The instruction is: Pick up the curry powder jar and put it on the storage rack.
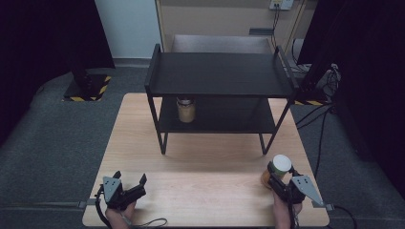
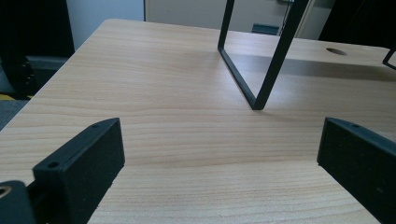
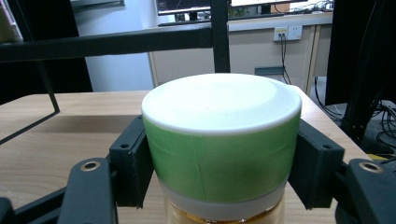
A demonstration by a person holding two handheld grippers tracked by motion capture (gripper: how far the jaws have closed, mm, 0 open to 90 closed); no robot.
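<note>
**Colours on the table**

The jar (image 3: pixel 219 149) has a white lid, a green band and amber contents. Beyond the jar, the rack (image 1: pixel 219 76) is black. The table (image 1: pixel 200 191) is pale wood grain. Yellow-black striped tape (image 1: pixel 88 88) lies left of the rack.

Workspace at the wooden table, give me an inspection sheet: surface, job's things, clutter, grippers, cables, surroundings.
Surface: light wooden table, bearing a black two-tier metal shelf.
Job's things: green-banded jar with white lid near the table's right front; a second amber jar on the shelf's lower tier.
Clutter: nothing seen.
Grippers: left gripper open over bare wood; right gripper shut on the green-banded jar.
Cables: black cables on the floor at right; a cable trails from each gripper.
Surroundings: grey carpet, black curtains, wall socket.
</note>
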